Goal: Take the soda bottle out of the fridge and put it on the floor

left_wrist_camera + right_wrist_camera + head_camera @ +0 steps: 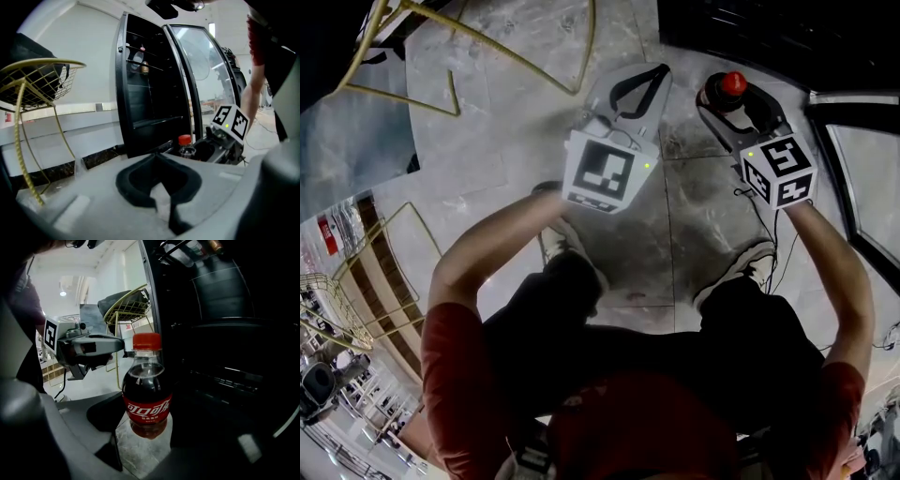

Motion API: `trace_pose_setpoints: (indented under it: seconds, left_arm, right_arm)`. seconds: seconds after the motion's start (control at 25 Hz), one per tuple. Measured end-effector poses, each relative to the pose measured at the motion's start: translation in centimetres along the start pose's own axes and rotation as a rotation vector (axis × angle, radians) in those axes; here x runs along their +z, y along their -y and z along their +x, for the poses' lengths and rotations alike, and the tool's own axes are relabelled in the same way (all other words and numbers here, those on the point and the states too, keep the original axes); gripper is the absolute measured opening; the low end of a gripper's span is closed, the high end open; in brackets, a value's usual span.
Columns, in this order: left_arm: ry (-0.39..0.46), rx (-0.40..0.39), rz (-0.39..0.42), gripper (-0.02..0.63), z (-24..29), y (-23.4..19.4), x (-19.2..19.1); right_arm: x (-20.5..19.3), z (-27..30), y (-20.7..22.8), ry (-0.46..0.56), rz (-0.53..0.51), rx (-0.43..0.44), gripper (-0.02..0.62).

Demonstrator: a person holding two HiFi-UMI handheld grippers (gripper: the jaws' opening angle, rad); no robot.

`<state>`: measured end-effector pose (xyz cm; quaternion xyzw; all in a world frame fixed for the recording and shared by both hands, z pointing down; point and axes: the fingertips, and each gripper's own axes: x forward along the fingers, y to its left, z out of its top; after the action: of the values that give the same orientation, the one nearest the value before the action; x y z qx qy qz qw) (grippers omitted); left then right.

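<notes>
A soda bottle (pixel 146 394) with a red cap (pixel 732 84), a red label and dark drink stands upright between my right gripper's (pixel 147 422) jaws, which are shut on its body. It hangs a little above the marble floor (pixel 703 206), just in front of the open black fridge (pixel 150 89). The left gripper view shows the same bottle (pixel 185 146) and the right gripper (pixel 199 151) low by the fridge's foot. My left gripper (pixel 654 73) floats to the bottle's left, shut with nothing in it, its tips (pixel 157 157) meeting.
The fridge's glass door (pixel 206 70) stands swung open at the right, and its edge (pixel 862 187) runs past my right arm. A gold wire chair (pixel 37 84) stands to the left. A cable (pixel 764 234) lies on the floor by the person's shoes (pixel 748 267).
</notes>
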<state>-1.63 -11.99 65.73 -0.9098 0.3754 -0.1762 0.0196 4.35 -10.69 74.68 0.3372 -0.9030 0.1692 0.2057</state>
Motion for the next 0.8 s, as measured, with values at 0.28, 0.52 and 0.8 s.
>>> trace_pose_setpoints:
  seconds: [0.28,0.52,0.8]
  left_arm:
    - [-0.006,-0.007,0.006,0.0,0.1,0.2,-0.3]
    - [-0.018,-0.005,0.001,0.0,0.2,0.0,-1.0]
    - [-0.024,0.0,0.0,0.0,0.3,-0.2,-1.5]
  right_arm:
    - [-2.5,1.6,0.3,-0.058,-0.004,-0.009,0.295]
    - [-4.1,2.8,0.4,-0.093,-0.021,-0.008,0.295]
    - [-5.6,4.0,-0.1,-0.105,-0.006,-0.007,0.295]
